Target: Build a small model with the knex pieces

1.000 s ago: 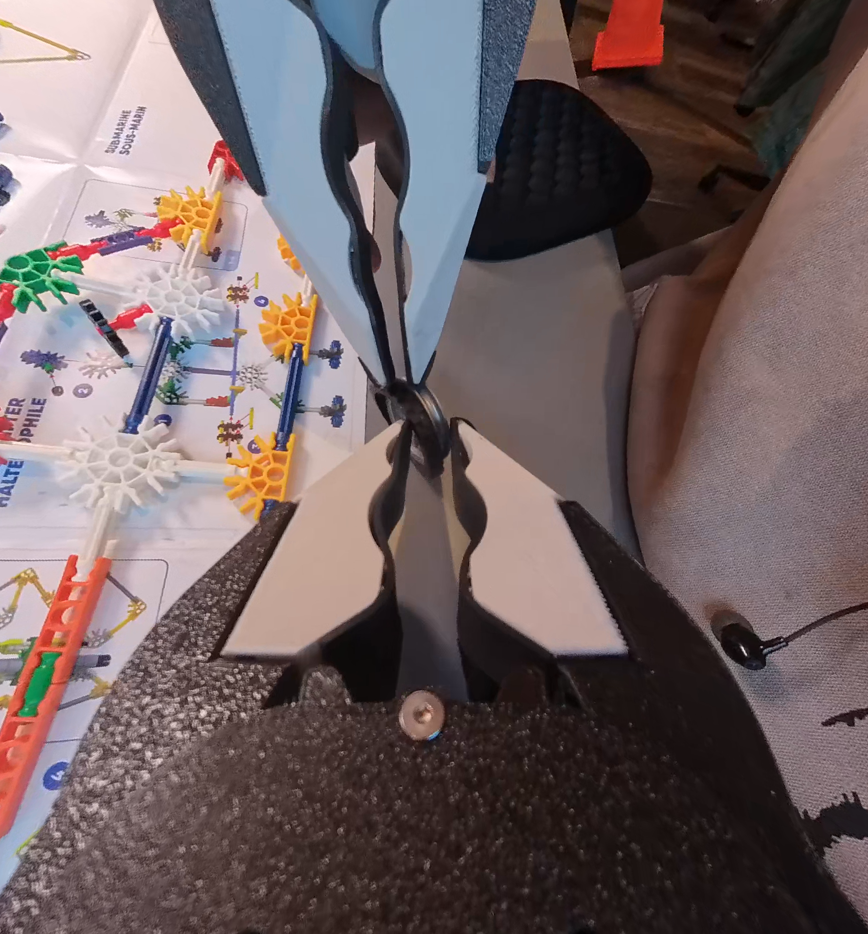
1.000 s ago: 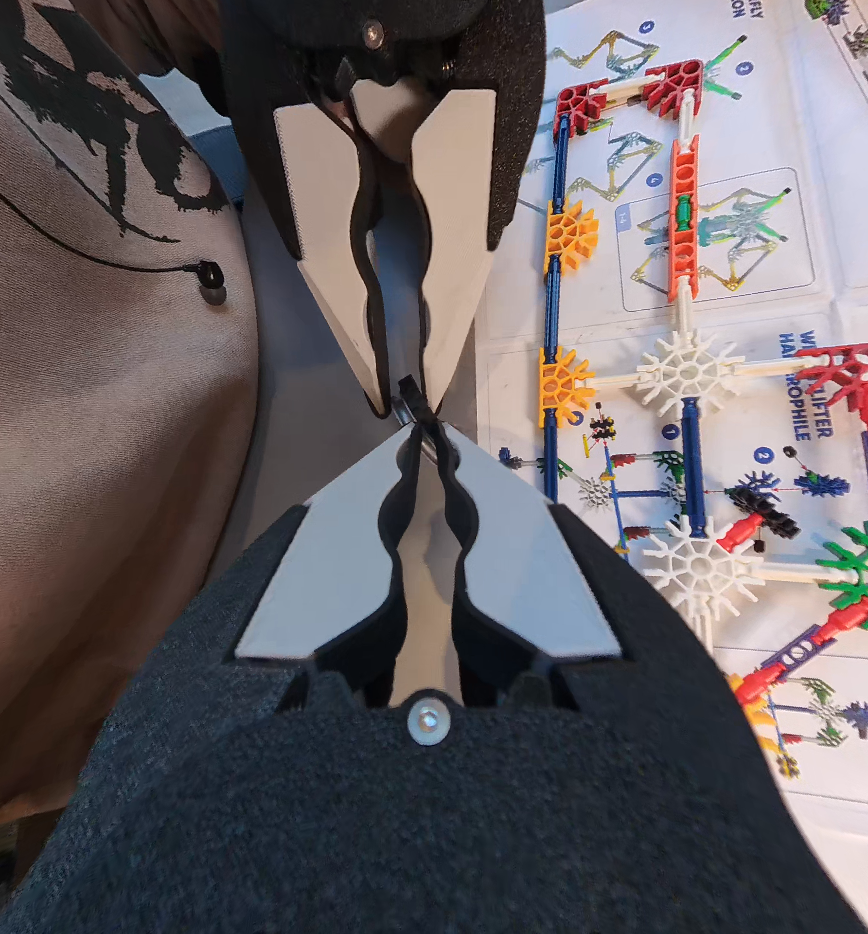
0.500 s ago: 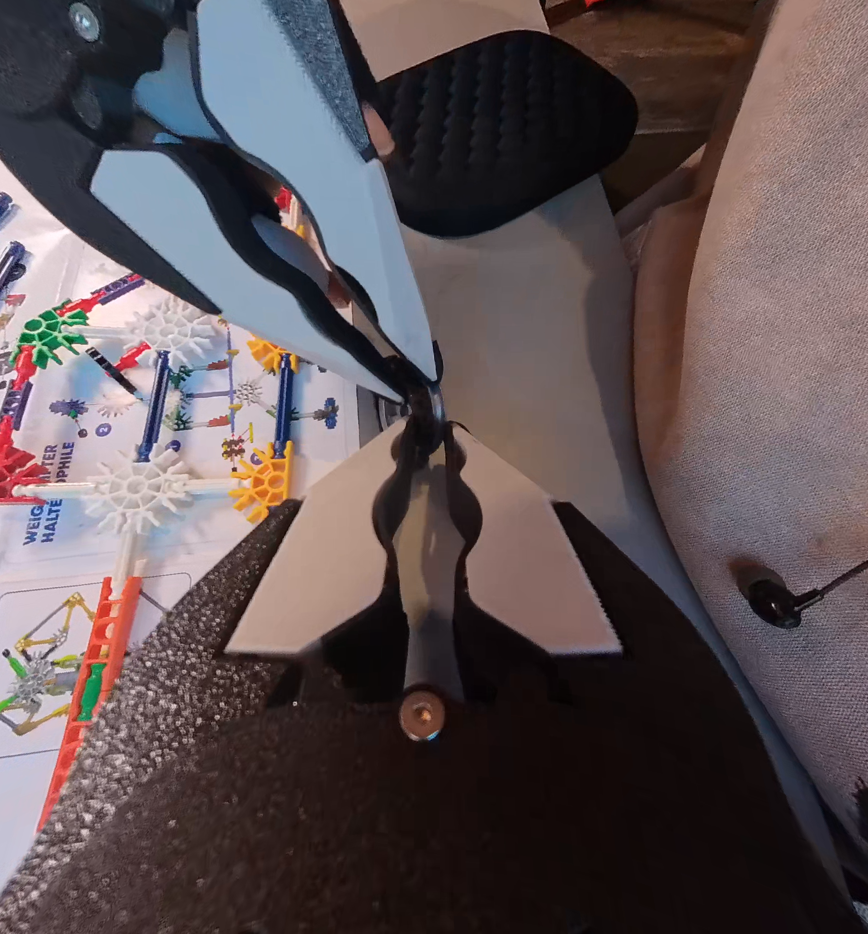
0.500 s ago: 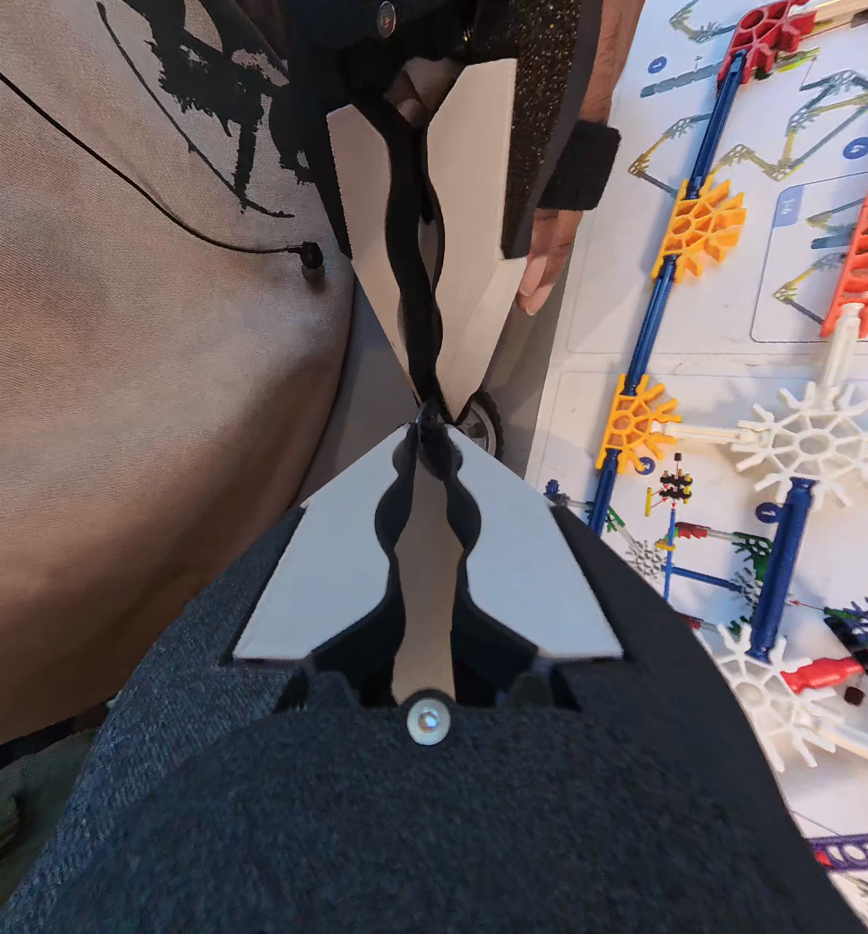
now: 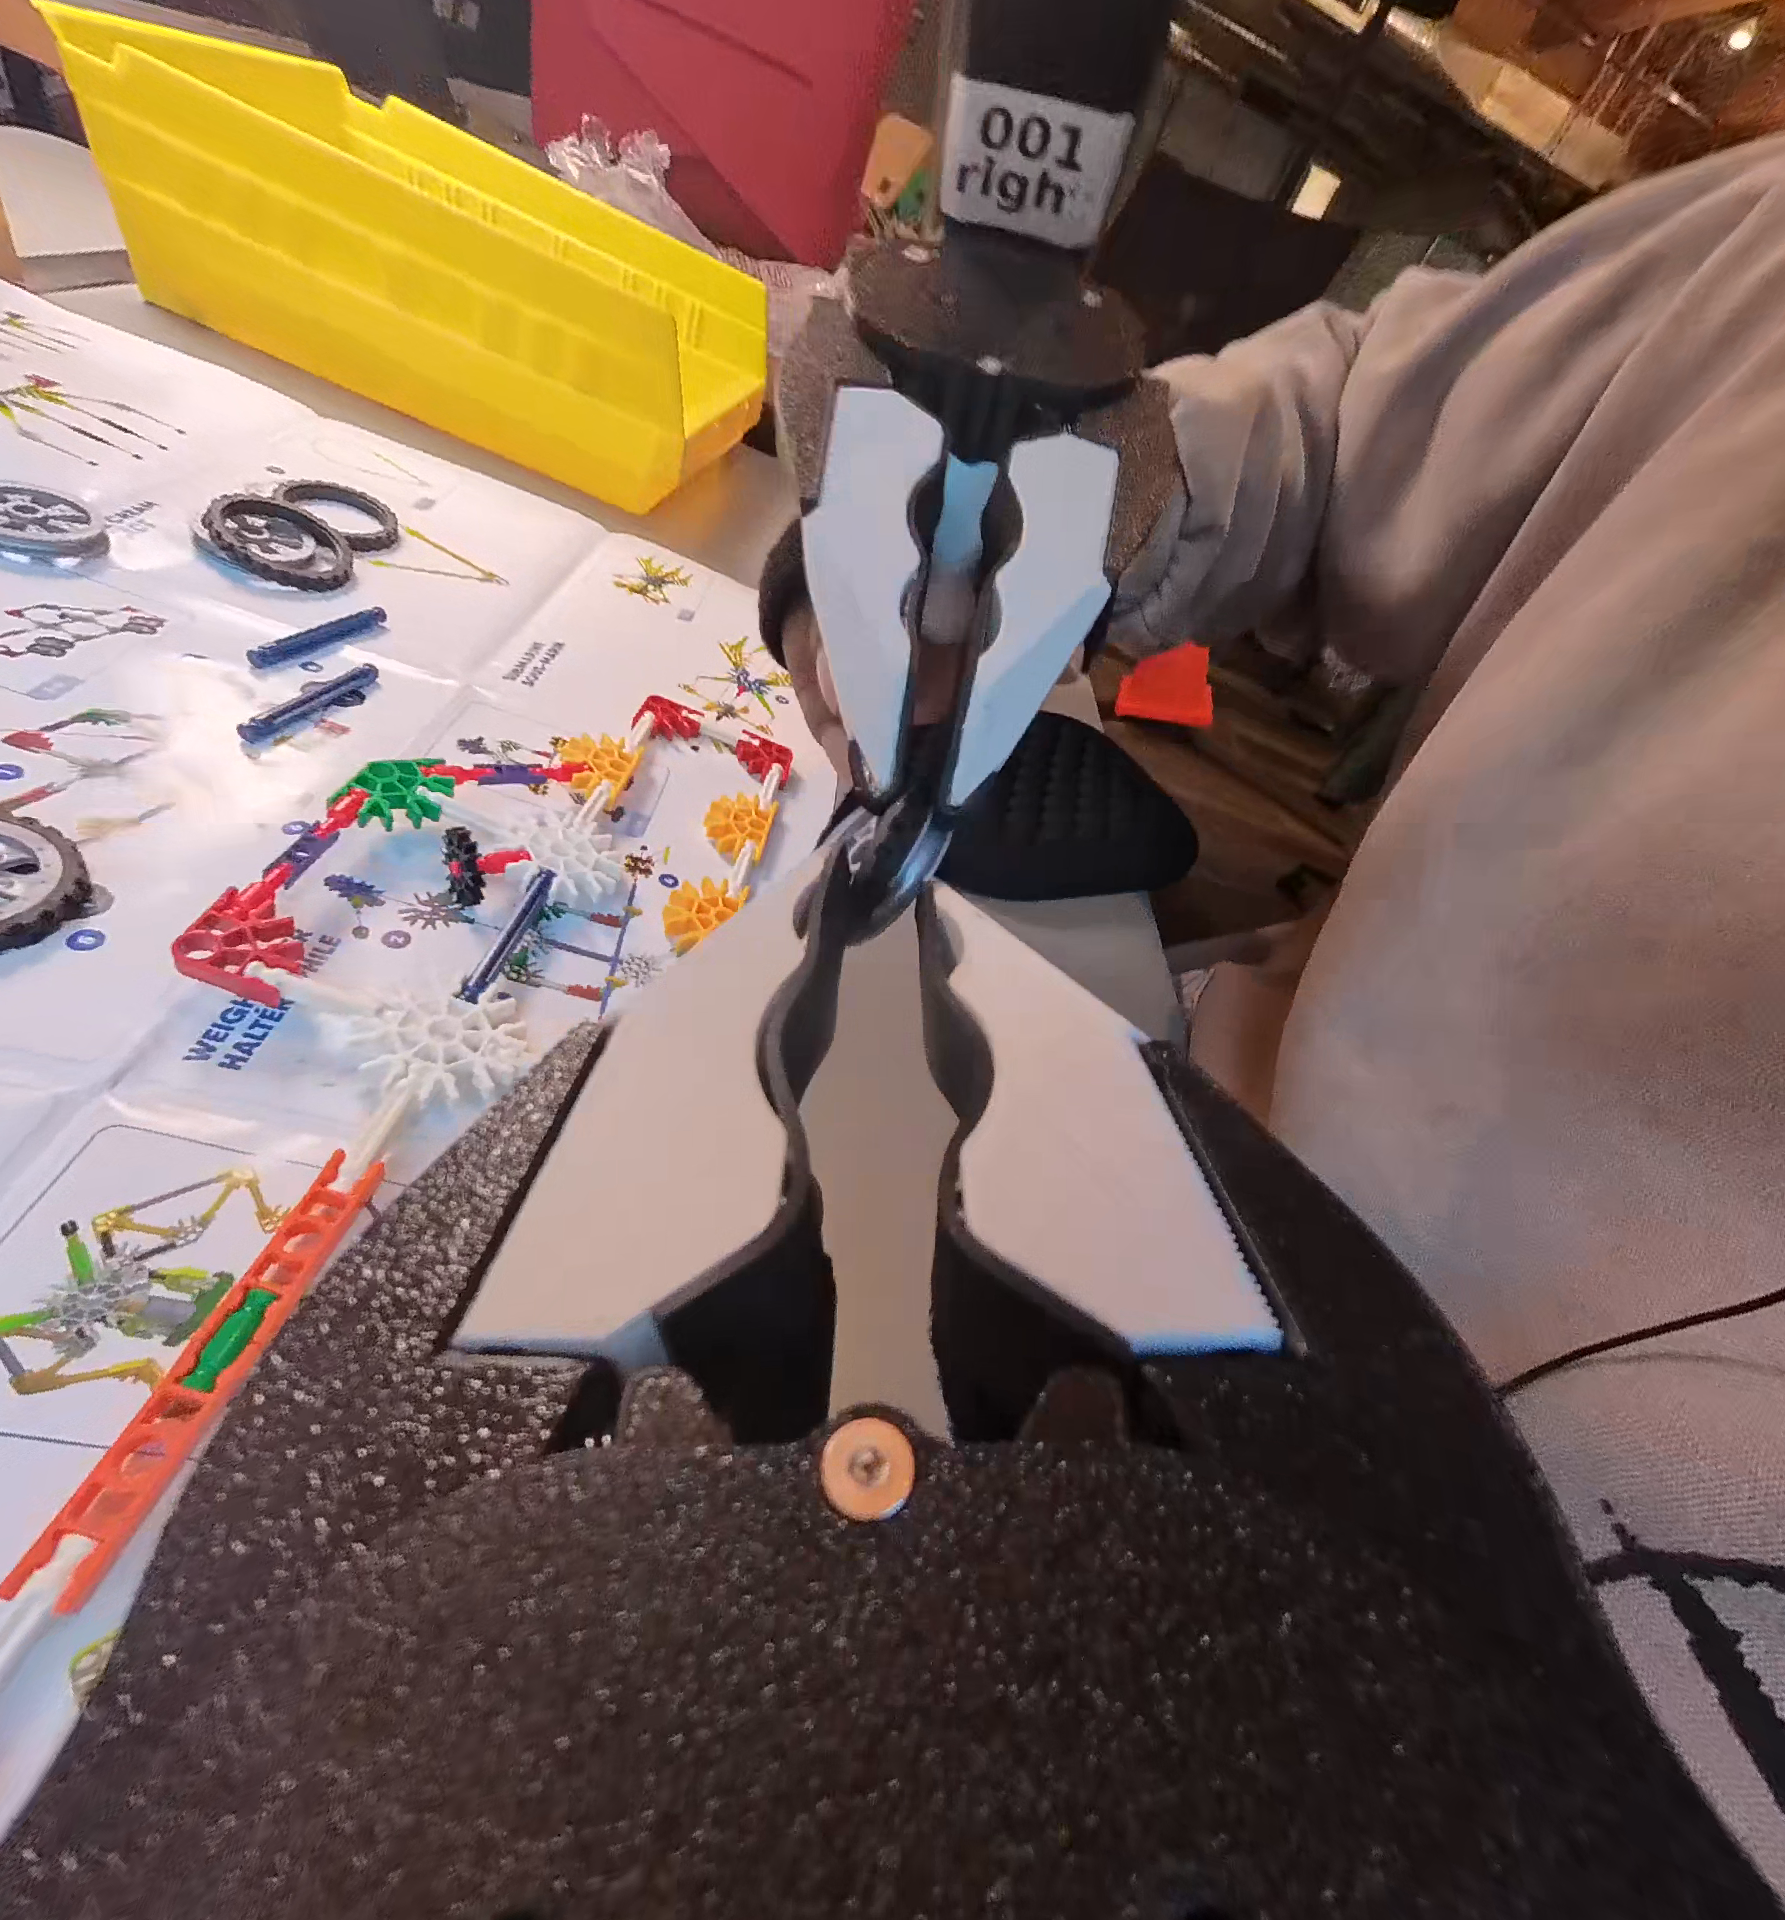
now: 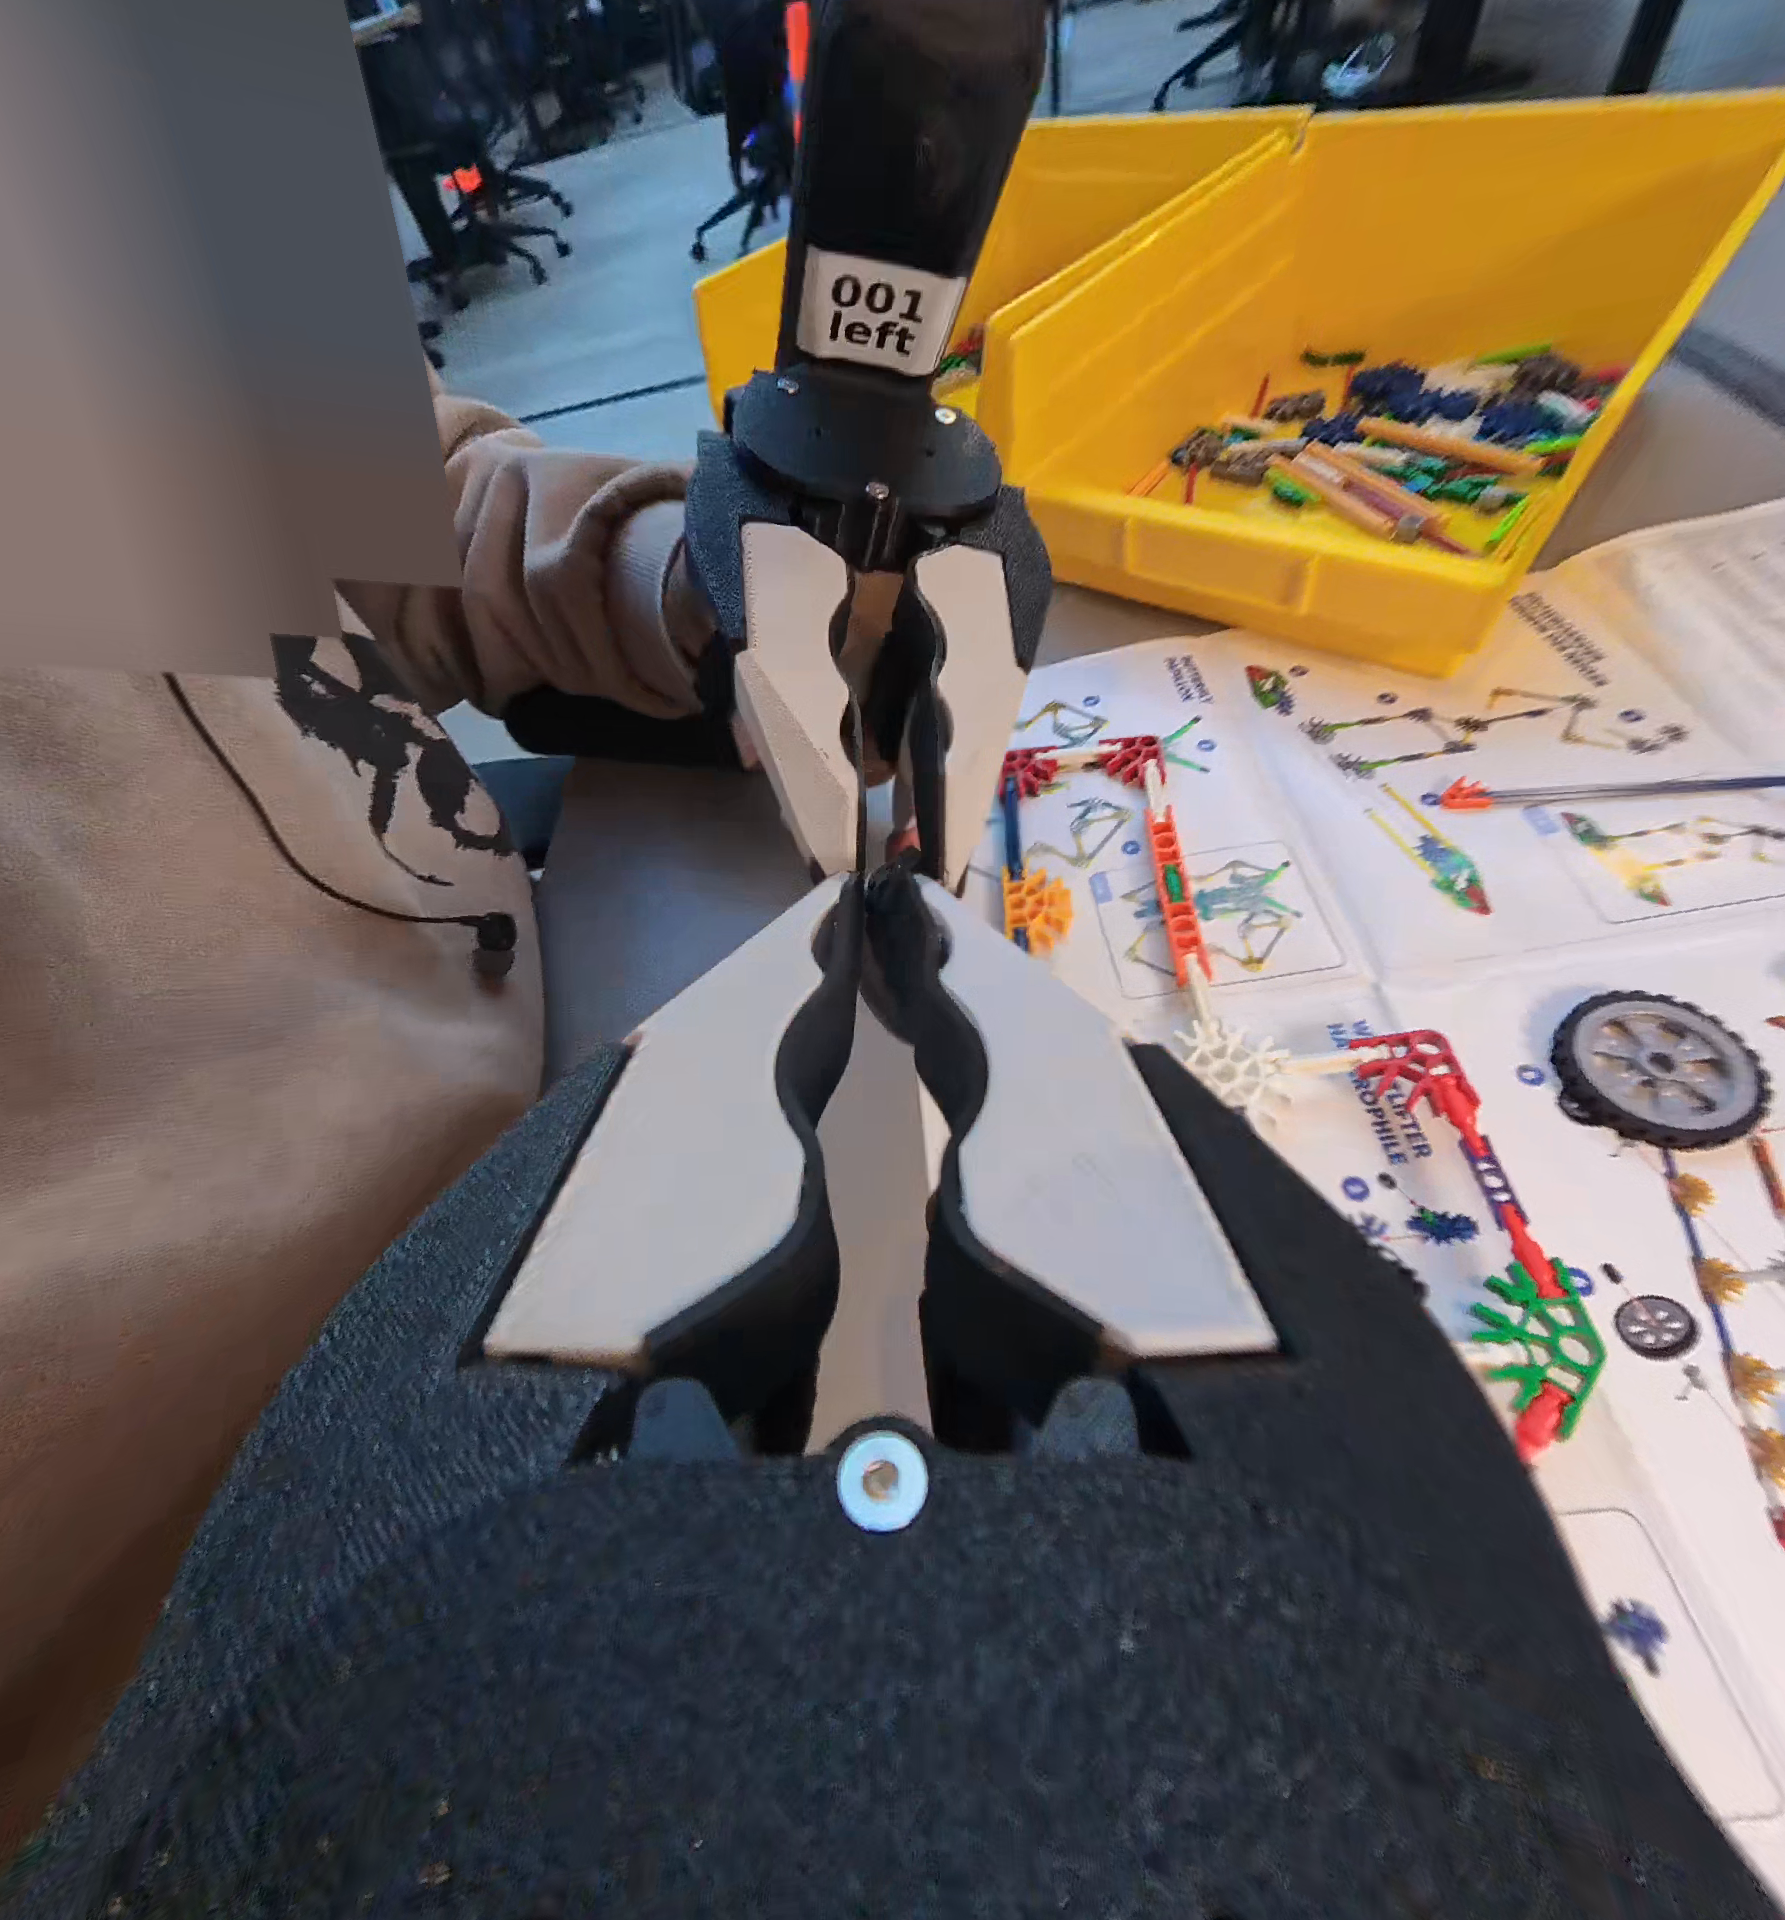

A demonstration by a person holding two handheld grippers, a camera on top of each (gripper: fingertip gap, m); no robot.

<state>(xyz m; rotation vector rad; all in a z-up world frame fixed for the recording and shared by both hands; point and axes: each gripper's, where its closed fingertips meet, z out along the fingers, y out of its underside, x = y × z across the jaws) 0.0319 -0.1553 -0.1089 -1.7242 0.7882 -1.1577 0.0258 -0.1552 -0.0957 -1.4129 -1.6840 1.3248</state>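
Observation:
A small black toy wheel [image 5: 903, 868] is pinched between both grippers, held in the air near the table's edge. My left gripper [image 5: 872, 883] is shut on its lower side. My right gripper [image 5: 903, 798] comes down from above, tip to tip with the left, and is shut on the same wheel. In the right wrist view my right gripper [image 6: 883, 899] grips the wheel [image 6: 896, 940], mostly hidden between the pads, with the left gripper [image 6: 893, 862] opposite. A hand holds each gripper's handle.
A rod-and-connector toy frame [image 5: 555, 842] lies on a printed instruction sheet [image 5: 57, 1018]. A large wheel [image 6: 1657, 1070], loose tyres [image 5: 275, 535] and blue rods [image 5: 311, 665] lie beside it. Yellow bins [image 6: 1283, 499] with parts stand behind. The person's beige sweatshirt [image 5: 1594, 831] is close. Both grippers' tips are close together, under 4 cm apart.
Both grippers have tilted up from looking down at the table to a more level view, staying tip to tip and shut on the small wheel.

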